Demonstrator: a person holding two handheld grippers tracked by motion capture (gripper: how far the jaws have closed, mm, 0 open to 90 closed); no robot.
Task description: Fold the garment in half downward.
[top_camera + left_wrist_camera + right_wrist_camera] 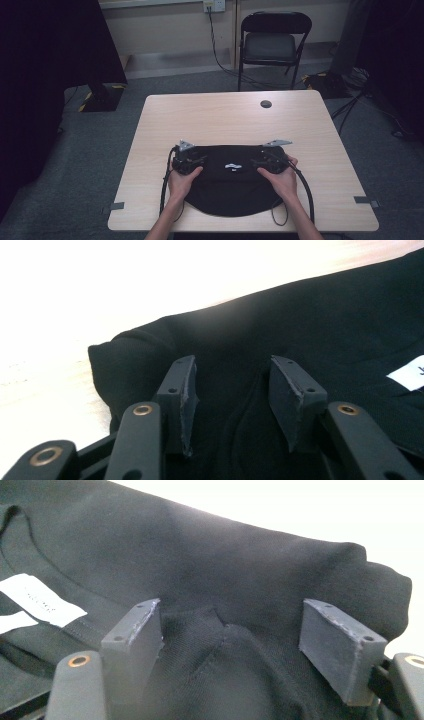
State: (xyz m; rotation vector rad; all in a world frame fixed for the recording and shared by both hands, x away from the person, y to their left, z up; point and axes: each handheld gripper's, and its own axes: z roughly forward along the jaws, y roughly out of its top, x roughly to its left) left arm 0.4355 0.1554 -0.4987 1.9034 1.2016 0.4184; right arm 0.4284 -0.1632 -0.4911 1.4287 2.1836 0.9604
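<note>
My left gripper (192,161) and right gripper (263,160) resting on the black garment (230,187), both sets of jaws apart with cloth bunched between them, garment at the near edge of my wooden table (225,117), folding chair (272,42) beyond, grey carpet.

A black garment (227,182) of soft knit cloth lies flat on the near half of the table, folded over on itself, with a straight far edge and a rounded near edge that reaches close to the table's front. A small white label (233,165) sits near the middle of its top, just behind the far edge. In the left gripper view the cloth's corner (107,365) is a thick rounded fold, with a seam running across the fabric. In the right gripper view the other corner (385,590) bulges the same way, and a raised pucker of cloth (200,620) stands beside a stitched seam
</note>
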